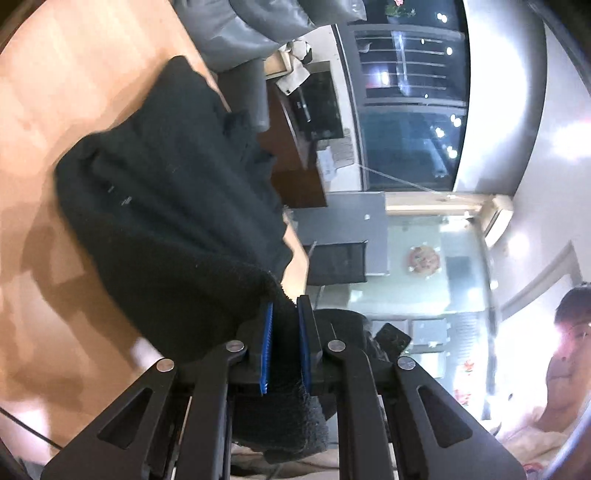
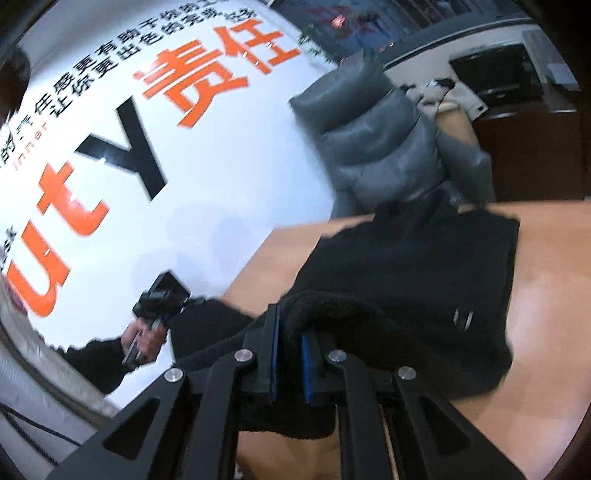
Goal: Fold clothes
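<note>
**Both grippers clamped on the black garment above the wooden table**

In the left wrist view, we see our left gripper (image 1: pixel 285 321) closed on a thick fold of the black garment (image 1: pixel 173 206), the fuzzy cloth pinched between its blue pads (image 1: pixel 268 347) and a tail of it hanging down behind them. From the grip the garment stretches away in long ridges and drapes down onto the wooden table (image 1: pixel 66 110), reaching the table's far edge. Beyond that edge sits a grey padded chair (image 1: pixel 243 33), and a person's face shows at the lower right border.

In the right wrist view, our right gripper (image 2: pixel 290 339) is likewise shut on the black garment (image 2: pixel 424 273), a rolled edge of cloth bulging over the blue pads (image 2: pixel 307 365). The rest of the fabric spreads out over the wooden table (image 2: pixel 546 332), a small light mark on its surface. To the left we see a hand (image 2: pixel 147 339) holding the other gripper handle, in front of a white wall with orange and black lettering (image 2: pixel 110 147). The grey padded chair (image 2: pixel 380 140) stands behind the table.
</note>
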A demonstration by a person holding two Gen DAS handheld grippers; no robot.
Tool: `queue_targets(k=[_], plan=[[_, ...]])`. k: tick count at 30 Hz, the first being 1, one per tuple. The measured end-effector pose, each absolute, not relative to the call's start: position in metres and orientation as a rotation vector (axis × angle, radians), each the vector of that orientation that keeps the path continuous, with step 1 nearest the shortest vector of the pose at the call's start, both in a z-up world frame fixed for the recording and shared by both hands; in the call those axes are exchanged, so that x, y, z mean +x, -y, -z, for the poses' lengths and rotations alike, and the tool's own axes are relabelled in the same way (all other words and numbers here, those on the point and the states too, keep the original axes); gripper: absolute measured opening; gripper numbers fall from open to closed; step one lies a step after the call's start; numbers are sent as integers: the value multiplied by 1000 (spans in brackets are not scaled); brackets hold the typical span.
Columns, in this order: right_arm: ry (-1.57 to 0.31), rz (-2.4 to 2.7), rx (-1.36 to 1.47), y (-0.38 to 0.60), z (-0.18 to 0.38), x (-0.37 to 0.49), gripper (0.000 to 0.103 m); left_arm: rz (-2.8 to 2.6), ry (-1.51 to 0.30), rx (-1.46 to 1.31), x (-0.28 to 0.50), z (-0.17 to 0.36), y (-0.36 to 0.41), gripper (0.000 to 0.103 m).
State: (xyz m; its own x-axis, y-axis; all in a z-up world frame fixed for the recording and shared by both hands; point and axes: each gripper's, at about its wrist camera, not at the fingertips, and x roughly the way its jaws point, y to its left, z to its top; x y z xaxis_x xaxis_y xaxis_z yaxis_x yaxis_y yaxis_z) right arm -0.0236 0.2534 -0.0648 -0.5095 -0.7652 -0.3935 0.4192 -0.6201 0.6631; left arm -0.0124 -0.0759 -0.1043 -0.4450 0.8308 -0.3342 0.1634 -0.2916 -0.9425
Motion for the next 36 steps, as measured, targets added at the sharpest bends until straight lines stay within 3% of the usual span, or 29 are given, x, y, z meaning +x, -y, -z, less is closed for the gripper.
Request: queue_targets(k=[9, 15, 20, 24, 26, 27, 28, 29, 31, 33, 36], plan=[[680, 2303, 858, -251, 59, -136, 10, -1819, 1562, -1131, -130, 121, 139, 11], [678, 2349, 972, -260, 113, -203, 10, -1847, 1584, -1107, -205, 162, 164, 8], [811, 2366, 1107, -288, 178, -242, 11, -1886, 1494, -1218, -247, 194, 160, 7], [778, 2393, 1185, -297, 194, -246, 20, -1980, 1357, -1230, -243, 178, 170, 8], [723, 2464, 1110, -303, 173, -232, 40, -2057, 1290, -1211, -232, 157, 185, 9], [694, 2515, 1059, -307, 159, -223, 72, -2109, 1239, -1200, -224, 142, 194, 12], [682, 2572, 993, -315, 142, -212, 93, -2167, 1179, -1190, -216, 126, 205, 23], [670, 2627, 926, -322, 125, -201, 95, -2222, 1104, -1185, -207, 110, 212, 31], [574, 2708, 856, -331, 97, -184, 95, -2298, 889, -1215, -191, 76, 209, 71], [311, 2745, 860, -324, 76, -169, 95, -2342, 664, -1255, -177, 48, 201, 91], [-84, 2628, 981, -290, 86, -157, 94, -2277, 300, -1321, -167, 40, 162, 97]])
